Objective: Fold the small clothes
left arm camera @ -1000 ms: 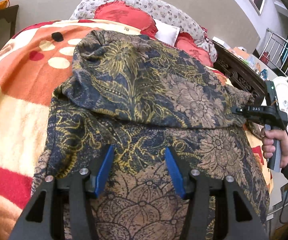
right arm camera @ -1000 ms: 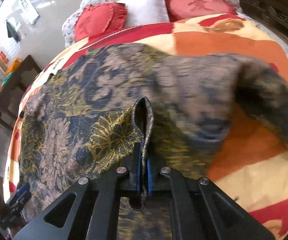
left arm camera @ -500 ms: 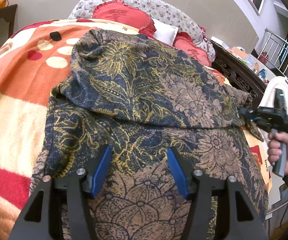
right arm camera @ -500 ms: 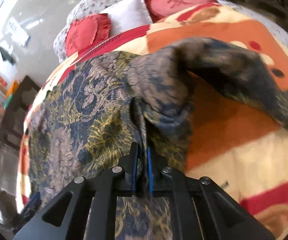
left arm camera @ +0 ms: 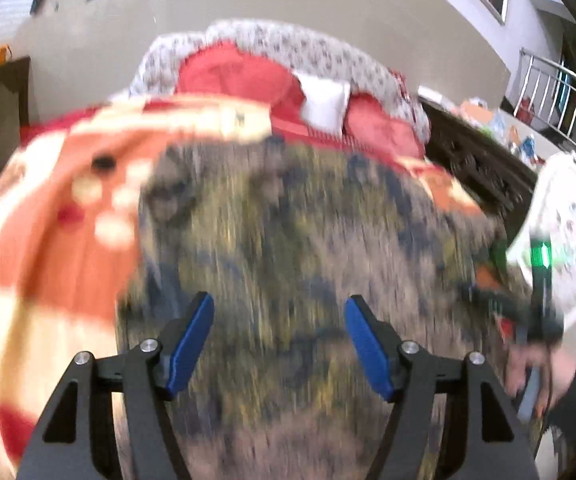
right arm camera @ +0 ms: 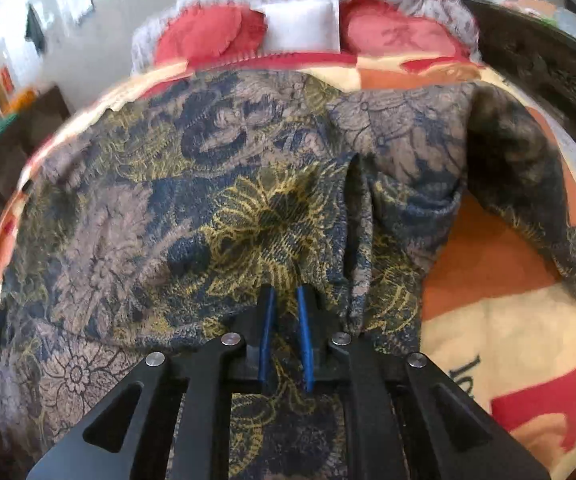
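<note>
While the floral-print garment (right arm camera: 223,216) lies spread on the blanket (right arm camera: 500,264), left gripper (left arm camera: 279,336) hovers above it, jaws opening wide, empty; right gripper (right arm camera: 285,320) narrowly parted, pads off the cloth.

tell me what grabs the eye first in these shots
The dark blue floral-print garment with gold and tan flowers dominates, spread across the orange, cream and red blanket on the bed. Behind it, red round cushions flank a white square pillow at the headboard. The left gripper, blue-padded, hangs over the cloth, jaws opening with nothing between them.
</note>
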`<move>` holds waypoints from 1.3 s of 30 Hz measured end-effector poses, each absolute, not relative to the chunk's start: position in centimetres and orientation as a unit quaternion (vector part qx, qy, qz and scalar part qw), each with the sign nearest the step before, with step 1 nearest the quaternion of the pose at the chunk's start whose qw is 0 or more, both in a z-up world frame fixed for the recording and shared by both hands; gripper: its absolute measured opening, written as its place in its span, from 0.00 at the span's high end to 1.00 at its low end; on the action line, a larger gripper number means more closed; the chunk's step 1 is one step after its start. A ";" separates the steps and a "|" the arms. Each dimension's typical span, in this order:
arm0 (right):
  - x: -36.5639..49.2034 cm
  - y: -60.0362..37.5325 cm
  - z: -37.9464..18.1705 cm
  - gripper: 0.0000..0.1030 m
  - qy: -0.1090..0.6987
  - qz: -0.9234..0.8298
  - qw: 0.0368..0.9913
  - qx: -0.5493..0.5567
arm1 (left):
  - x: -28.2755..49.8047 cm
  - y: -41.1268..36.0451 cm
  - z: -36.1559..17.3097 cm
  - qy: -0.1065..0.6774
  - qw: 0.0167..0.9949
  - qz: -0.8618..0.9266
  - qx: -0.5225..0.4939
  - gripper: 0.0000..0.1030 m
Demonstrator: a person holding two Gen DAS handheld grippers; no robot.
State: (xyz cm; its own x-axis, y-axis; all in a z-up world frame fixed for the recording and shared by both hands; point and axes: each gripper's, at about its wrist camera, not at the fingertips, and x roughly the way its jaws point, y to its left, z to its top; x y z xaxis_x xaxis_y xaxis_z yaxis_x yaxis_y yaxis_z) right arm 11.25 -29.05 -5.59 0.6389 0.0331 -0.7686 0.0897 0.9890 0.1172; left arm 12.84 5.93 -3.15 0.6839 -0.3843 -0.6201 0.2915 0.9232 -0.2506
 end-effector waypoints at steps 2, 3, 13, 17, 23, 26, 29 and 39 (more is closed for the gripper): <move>11.2 -28.9 -5.6 0.75 0.420 -0.015 0.905 0.061 | 16.1 5.2 -2.6 0.355 0.913 -0.185 -0.078 0.42; 11.1 -29.0 -5.7 0.75 0.419 -0.013 0.906 0.061 | 18.3 4.6 -2.9 0.370 0.908 -0.180 -0.084 0.66; 11.0 -28.0 -5.9 0.75 0.410 -0.019 0.911 0.028 | 26.0 3.2 -9.0 0.462 0.874 -0.127 -0.089 0.91; 11.1 -27.1 -5.9 0.74 0.410 -0.030 0.911 -0.005 | 23.8 4.4 -6.9 0.447 0.880 -0.141 -0.084 0.72; 10.8 -29.2 -5.1 0.74 0.417 0.001 0.907 0.062 | 16.5 5.4 -7.8 0.419 0.898 -0.124 -0.049 0.33; 8.7 -33.0 -2.9 0.73 0.397 0.007 0.906 0.149 | 14.7 4.5 -8.8 0.407 0.905 -0.120 -0.016 0.30; 4.9 -40.0 -1.1 0.52 0.346 -0.060 0.915 0.197 | 14.8 3.7 -9.3 0.416 0.901 -0.122 0.002 0.18; -6.0 -61.8 -9.3 0.45 0.246 -0.187 0.755 0.578 | 15.2 3.6 -9.7 0.417 0.900 -0.128 -0.005 0.14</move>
State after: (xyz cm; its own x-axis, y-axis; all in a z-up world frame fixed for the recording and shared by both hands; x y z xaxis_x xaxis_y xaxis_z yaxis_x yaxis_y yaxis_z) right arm -6.03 -61.76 -9.33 0.8092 0.0021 -0.5876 0.5666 0.2618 0.7813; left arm 15.24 3.56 -9.72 0.6193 -0.2350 -0.7491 0.2269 0.9670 -0.1158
